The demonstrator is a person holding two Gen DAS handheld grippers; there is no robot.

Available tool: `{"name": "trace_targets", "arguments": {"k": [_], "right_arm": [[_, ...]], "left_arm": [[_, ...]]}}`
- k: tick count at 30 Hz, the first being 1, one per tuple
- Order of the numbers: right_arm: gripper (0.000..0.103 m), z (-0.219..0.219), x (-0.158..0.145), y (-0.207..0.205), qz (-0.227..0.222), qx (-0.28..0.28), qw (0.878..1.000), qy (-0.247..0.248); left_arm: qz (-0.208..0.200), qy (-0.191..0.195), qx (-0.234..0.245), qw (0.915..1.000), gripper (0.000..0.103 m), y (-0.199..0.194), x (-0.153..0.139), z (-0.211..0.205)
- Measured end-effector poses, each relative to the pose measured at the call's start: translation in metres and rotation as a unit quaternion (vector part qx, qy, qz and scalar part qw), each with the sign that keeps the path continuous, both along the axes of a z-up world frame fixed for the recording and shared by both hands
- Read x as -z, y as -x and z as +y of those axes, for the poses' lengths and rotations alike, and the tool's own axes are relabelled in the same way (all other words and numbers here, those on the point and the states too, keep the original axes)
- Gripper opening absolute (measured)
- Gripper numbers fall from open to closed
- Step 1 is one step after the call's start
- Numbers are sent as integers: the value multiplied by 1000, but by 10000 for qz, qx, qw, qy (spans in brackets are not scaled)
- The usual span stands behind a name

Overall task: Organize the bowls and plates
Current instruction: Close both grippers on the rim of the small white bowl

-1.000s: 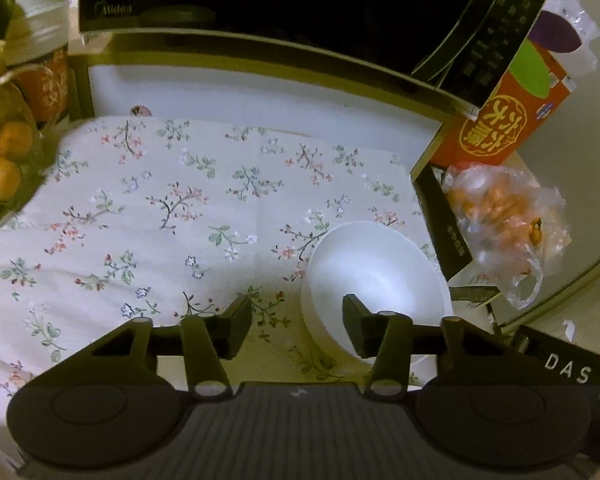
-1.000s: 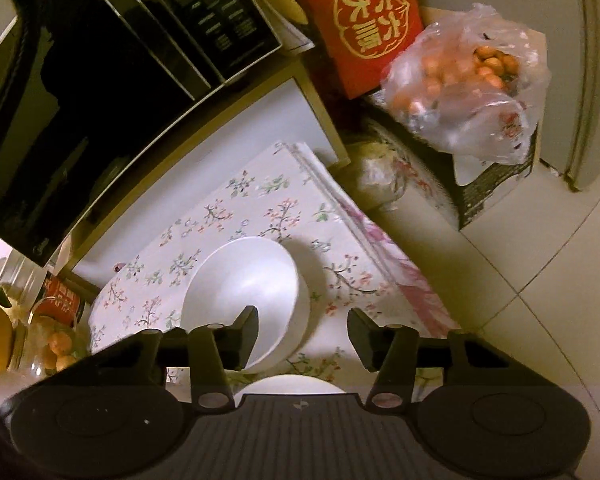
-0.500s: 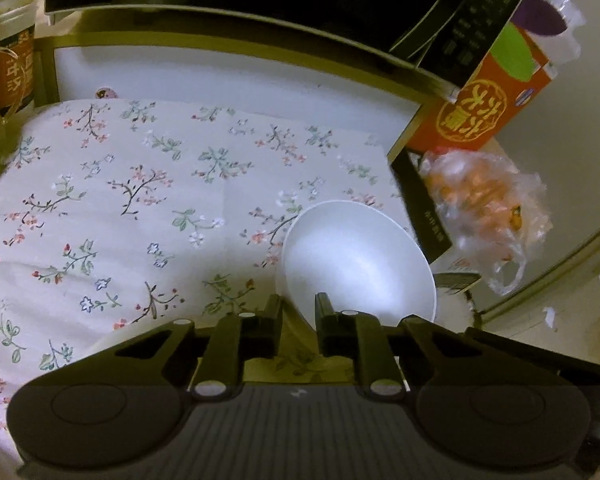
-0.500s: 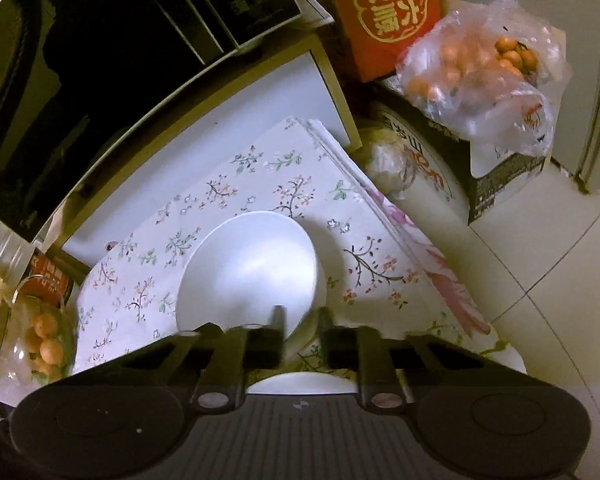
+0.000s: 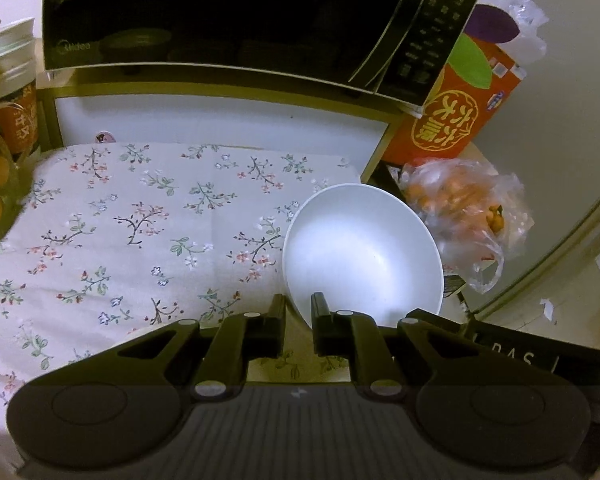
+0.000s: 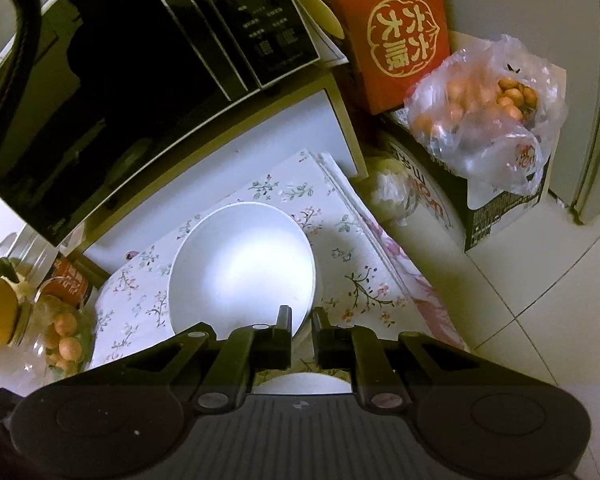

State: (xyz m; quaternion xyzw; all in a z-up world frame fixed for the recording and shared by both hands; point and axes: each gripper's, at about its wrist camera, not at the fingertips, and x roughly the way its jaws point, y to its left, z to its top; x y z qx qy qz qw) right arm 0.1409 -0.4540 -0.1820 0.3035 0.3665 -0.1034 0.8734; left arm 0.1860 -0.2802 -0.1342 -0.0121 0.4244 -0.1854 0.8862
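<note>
Left tool (image 5: 298, 308) and right tool (image 6: 301, 320) each clamp the near rim of the white bowl (image 5: 362, 252), apparently lifted off the floral worktop (image 5: 140, 232)

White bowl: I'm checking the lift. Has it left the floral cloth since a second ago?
Yes. The white bowl, gripped by both tongs, now sits tilted against the floral cloth.

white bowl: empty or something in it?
Empty. Both wrist views look into the white bowl: bare, smooth interior, nothing inside. The left gripper and right gripper each pinch its rim.
</note>
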Motion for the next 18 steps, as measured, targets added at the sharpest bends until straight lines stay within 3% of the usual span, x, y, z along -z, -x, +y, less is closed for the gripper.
{"name": "trace_targets", "arguments": {"k": [11,18], "right_arm": [[8,17,-29,26,-181,-176,9993,285],[7,20,-42,48,-330,-174,9993,75]], "left_arm": [[-366,-217,6,9991,11,33,-23,4],[-393,-62,-62,9992,11,57,-39,17]]}}
